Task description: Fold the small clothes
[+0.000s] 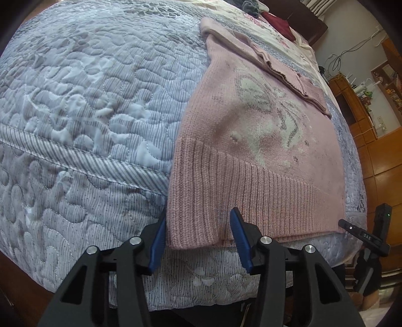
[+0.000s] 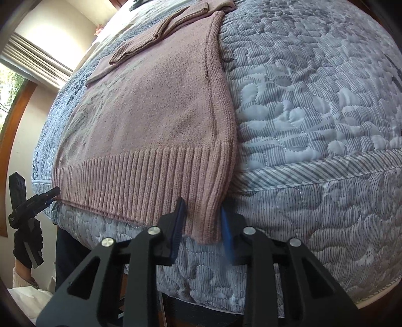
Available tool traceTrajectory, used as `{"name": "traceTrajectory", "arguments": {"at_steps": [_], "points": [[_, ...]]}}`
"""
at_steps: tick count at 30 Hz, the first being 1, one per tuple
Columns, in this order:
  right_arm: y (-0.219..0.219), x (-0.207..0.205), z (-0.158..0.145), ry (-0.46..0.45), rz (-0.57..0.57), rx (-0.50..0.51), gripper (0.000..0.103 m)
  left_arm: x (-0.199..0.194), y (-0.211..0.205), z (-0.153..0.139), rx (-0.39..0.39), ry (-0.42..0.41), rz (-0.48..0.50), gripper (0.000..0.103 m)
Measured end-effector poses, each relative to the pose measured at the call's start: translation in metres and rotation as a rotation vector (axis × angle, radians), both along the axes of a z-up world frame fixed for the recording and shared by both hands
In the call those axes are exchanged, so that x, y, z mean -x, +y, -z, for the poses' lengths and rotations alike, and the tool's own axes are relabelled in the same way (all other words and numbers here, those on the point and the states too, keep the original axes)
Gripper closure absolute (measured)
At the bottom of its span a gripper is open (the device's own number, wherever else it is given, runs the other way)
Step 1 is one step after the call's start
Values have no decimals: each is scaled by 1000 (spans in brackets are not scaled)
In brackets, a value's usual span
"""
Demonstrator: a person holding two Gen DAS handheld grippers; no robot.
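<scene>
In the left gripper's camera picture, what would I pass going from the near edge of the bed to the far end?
Left gripper → pink sweater's ribbed hem → its white bow pattern → folded sleeve → dark red cloth.

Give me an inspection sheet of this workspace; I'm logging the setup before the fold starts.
Surface: quilted grey bedspread on a bed.
Job's things: pink knit sweater laid flat, sleeves folded in, ribbed hem at the bed's edge.
Clutter: dark red cloth at the far end.
Grippers: left hand-held gripper open around one hem corner; right hand-held gripper open around the other.
Cables: wires on the far wall.
Surroundings: wooden cabinets, window.
</scene>
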State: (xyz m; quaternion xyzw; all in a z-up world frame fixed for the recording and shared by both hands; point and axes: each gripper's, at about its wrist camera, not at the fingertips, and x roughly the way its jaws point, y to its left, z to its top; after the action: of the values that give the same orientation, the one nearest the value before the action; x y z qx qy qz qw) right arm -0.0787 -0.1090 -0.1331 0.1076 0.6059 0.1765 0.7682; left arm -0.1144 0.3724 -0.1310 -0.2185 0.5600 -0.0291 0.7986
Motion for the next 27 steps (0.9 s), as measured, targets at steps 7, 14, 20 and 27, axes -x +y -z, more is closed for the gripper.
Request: {"name": "traceTrajectory", "arguments": {"at_steps": [7, 14, 20, 27], "points": [[-2, 4, -16, -14, -12, -76, 93, 2, 6, 0, 125, -14, -25, 93], [-29, -4, -49, -41, 49, -304, 94, 5, 22, -37, 253, -133, -48, 93], [-42, -30, -77, -78, 93, -426, 94, -26, 25, -74, 271, -226, -28, 93], [-46, -79, -87, -73, 133, -421, 94, -82, 34, -79, 247, -257, -65, 93]]}}
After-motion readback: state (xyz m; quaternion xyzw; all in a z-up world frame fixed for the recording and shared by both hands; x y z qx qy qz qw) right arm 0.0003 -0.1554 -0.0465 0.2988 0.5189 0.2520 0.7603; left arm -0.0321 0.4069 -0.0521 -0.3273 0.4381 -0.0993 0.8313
